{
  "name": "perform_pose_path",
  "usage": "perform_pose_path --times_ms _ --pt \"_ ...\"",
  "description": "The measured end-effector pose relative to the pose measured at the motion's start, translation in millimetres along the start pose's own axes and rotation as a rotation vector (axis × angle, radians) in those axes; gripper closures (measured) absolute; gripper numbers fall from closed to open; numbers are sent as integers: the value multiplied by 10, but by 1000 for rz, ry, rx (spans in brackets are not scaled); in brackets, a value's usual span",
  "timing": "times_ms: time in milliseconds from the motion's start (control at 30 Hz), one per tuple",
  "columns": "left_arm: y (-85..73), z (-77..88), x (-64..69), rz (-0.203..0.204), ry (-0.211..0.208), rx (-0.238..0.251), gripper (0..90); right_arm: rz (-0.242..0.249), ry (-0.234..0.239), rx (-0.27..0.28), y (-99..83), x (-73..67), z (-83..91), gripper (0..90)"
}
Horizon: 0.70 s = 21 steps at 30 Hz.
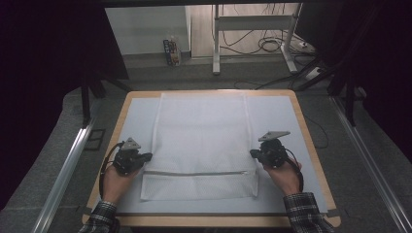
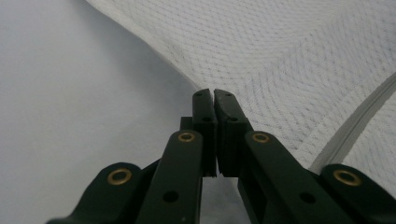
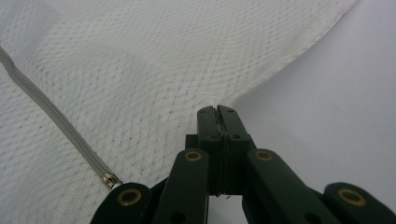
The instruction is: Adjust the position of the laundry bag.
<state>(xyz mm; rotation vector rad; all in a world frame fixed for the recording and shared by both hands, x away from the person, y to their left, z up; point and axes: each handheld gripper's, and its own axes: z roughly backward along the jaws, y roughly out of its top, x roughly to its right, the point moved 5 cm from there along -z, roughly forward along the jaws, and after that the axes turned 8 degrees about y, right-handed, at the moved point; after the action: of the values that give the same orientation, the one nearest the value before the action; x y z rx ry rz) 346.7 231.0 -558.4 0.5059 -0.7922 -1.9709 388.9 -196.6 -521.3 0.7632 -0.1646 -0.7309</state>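
A white mesh bag point(image 1: 201, 131) lies flat on a pale mat point(image 1: 282, 116), with a grey zipper point(image 1: 194, 173) running across near its front end. My left gripper point(image 1: 148, 156) is at the bag's left edge, just above the zipper. In the left gripper view its jaws point(image 2: 214, 93) are shut on the hem of the mesh point(image 2: 289, 56), which rises slightly off the mat point(image 2: 70, 93). My right gripper point(image 1: 252, 153) is at the right edge. Its jaws point(image 3: 217, 109) are shut on that hem of the mesh point(image 3: 140, 70), with the zipper pull point(image 3: 109, 179) close by.
The mat covers a wooden table point(image 1: 121, 116) with bare strips of mat on both sides of the bag. Aluminium rails point(image 1: 68, 165) run along the floor on either side. Behind the table stand a metal desk frame point(image 1: 216, 43), loose cables point(image 1: 272, 46) and a small carton point(image 1: 171, 51).
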Motion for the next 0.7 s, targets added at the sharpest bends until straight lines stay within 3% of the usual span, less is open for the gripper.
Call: perform_pose_path --times_ms 200,567,700 --pt "-7 46 113 -22 -15 -2 882 1 -7 1 -59 -23 89 884" --pt "-27 101 263 -25 -50 4 882 -15 -6 3 -221 -74 273 884" --pt "-60 116 363 -53 -59 -16 882 -18 -10 0 -284 -83 333 884"
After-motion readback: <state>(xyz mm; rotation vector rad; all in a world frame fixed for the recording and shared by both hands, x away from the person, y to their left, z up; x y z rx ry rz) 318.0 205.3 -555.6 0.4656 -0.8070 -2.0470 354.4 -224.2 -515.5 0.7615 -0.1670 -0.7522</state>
